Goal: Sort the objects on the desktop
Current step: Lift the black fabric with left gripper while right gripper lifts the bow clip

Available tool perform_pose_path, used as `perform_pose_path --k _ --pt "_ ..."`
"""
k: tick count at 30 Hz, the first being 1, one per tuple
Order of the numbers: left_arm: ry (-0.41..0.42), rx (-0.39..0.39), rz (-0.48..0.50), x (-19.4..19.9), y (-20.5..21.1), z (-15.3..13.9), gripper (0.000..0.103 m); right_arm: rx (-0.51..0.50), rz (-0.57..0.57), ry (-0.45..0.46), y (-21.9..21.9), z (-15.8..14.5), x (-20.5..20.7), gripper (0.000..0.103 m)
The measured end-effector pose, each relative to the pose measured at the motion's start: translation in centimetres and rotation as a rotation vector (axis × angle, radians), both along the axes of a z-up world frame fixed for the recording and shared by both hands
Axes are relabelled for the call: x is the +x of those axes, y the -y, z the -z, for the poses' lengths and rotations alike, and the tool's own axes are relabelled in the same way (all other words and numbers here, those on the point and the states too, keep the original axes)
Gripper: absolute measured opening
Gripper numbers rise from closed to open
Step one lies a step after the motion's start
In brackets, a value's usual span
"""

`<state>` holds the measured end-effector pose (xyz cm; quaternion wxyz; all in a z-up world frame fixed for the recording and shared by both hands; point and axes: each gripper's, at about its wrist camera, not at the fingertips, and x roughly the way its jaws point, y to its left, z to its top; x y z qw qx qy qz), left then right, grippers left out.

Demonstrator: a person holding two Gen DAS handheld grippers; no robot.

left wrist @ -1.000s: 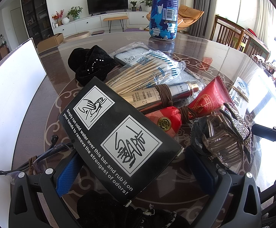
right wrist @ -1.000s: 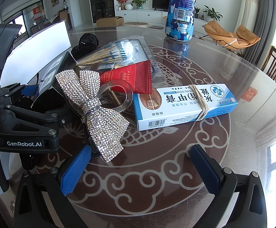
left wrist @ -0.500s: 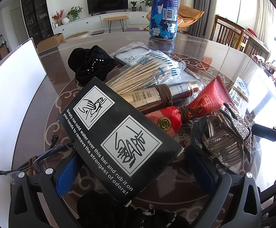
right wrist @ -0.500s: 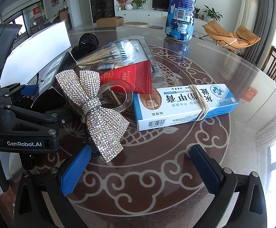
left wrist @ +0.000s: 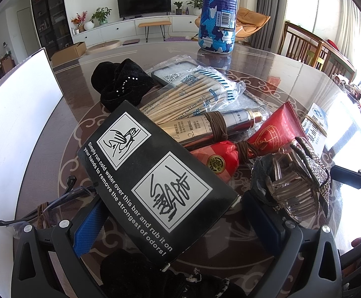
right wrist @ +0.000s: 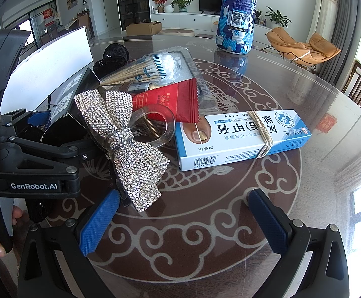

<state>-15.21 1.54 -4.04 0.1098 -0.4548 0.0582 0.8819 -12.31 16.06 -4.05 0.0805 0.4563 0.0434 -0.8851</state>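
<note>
on glossy patterned table [right wrist: 292,94], rhinestone bow clip [right wrist: 125,144], flat black box [left wrist: 153,181]

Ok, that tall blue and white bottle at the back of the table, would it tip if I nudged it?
Probably. The bottle stands upright, tall over a narrow base, so a high push would likely topple it. The glossy table may let a low push slide it. Once down, its round body could roll.

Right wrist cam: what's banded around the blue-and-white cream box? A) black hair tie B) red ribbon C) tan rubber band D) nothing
C: a tan rubber band wraps around the blue-and-white cream box, which lies flat on the glass table ahead of the open right gripper.
</note>
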Motion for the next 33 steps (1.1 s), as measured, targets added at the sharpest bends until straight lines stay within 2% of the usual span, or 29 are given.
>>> perform_pose_path --k 2,4,8,10,12,14,16,20,23,25,26,27,28,29,30,31,33 --pt "0.042 -0.012 -0.013 0.7 0.1 -0.1 0.103 0.0 -0.003 0.002 0.0 0.0 0.0 0.103" --pt "0.078 -0.021 0.03 2.1 0.4 -0.2 0.103 0.002 -0.041 0.011 -0.3 0.0 0.6 0.103" --pt "0.084 -0.026 0.113 6.1 2.0 -0.2 0.103 0.006 -0.111 0.05 -1.0 -0.2 2.3 0.103" --pt "0.097 -0.031 0.144 7.5 2.9 -0.2 0.103 -0.025 -0.147 0.066 -1.2 -0.7 2.5 0.103" --pt "0.128 -0.041 0.137 7.9 3.6 -0.3 0.103 -0.039 -0.164 0.056 -1.2 -1.6 2.1 0.103" --pt "0.168 -0.042 0.087 7.4 4.2 -0.4 0.103 -0.046 -0.173 0.055 -1.0 -2.0 1.6 0.103" --pt "0.2 -0.009 0.058 6.6 4.3 -0.6 0.103 -0.088 -0.23 0.07 0.2 -3.2 0.1 0.101" --pt "0.163 0.044 0.031 6.3 4.3 -2.0 0.103 -0.045 -0.329 0.059 2.9 -3.9 -1.3 0.083" --pt "0.147 0.055 0.01 5.6 3.9 -2.3 0.103 0.003 -0.368 0.04 4.6 -4.0 -1.9 0.08" --pt "0.138 0.053 0.01 5.4 3.7 -2.2 0.103 0.017 -0.371 0.032 4.8 -3.9 -2.0 0.062" --pt "0.126 0.054 0.014 5.5 3.7 -2.2 0.099 0.01 -0.377 0.041 4.9 -3.8 -2.2 0.046" --pt "0.113 0.051 0.022 5.7 3.8 -2.2 0.091 -0.018 -0.383 0.066 4.8 -3.7 -2.3 0.036" --pt "0.101 0.044 0.035 5.9 4.0 -2.2 0.088 -0.034 -0.382 0.082 4.7 -3.5 -2.2 0.026" --pt "0.096 0.044 0.054 6.3 4.2 -2.2 0.077 -0.041 -0.382 0.088 4.5 -3.4 -1.9 0.025" --pt "0.099 0.05 0.074 6.7 4.4 -2.3 0.073 -0.039 -0.381 0.096 4.3 -3.2 -1.4 0.024" --pt "0.101 0.056 0.095 7.2 4.8 -2.5 0.071 -0.046 -0.378 0.111 4.1 -3.1 -0.7 0.024" --pt "0.107 0.058 0.137 8.5 5.5 -2.7 0.071 -0.123 -0.367 0.159 3.2 -3.0 1.1 0.024"
